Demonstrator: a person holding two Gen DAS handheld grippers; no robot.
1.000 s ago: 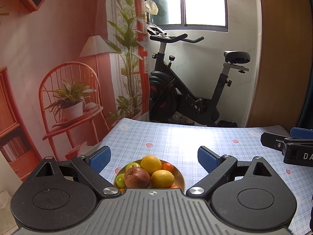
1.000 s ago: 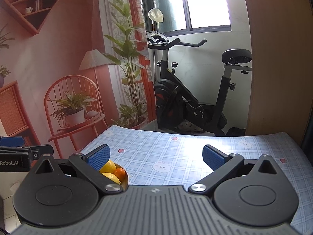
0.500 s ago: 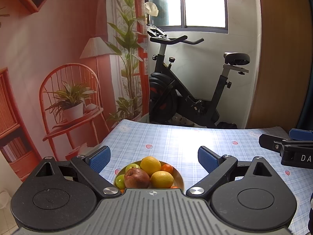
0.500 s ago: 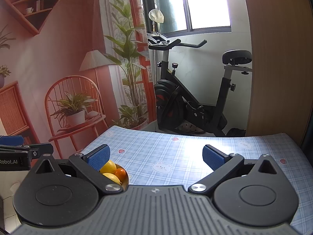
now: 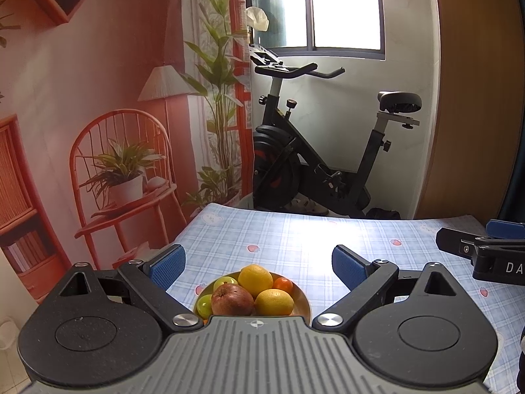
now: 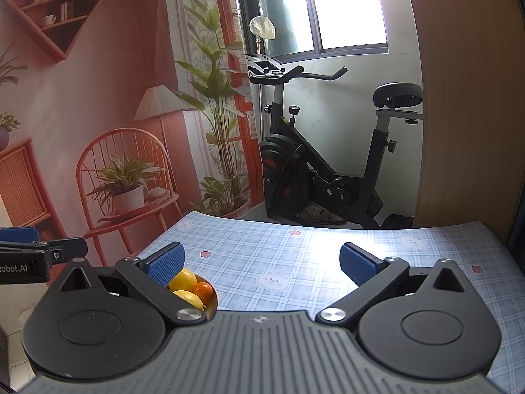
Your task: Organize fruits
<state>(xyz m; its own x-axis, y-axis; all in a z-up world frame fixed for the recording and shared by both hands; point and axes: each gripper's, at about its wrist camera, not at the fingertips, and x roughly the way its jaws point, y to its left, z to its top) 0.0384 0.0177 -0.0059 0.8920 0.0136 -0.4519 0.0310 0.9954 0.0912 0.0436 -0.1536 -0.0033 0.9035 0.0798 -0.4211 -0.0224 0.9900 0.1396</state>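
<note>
Nothing has shifted: fruit bowl (image 5: 303, 297) sits between the left claw's (image 5: 257, 267) spread, empty fingers.

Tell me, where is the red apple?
In the left wrist view, the red apple sits at the front of the bowl, between a green fruit and a lemon.

Right gripper (image 6: 261, 264) spread wide, fruit bowl (image 6: 213, 295) lower left, checked tablecloth (image 6: 295, 256)

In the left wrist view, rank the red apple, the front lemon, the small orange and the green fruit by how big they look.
1. Red apple, largest, though nearest the camera.
2. Front lemon, close behind the apple.
3. Small orange and green fruit: unranked, since the green one is partly hidden by the apple and the left tool.
</note>
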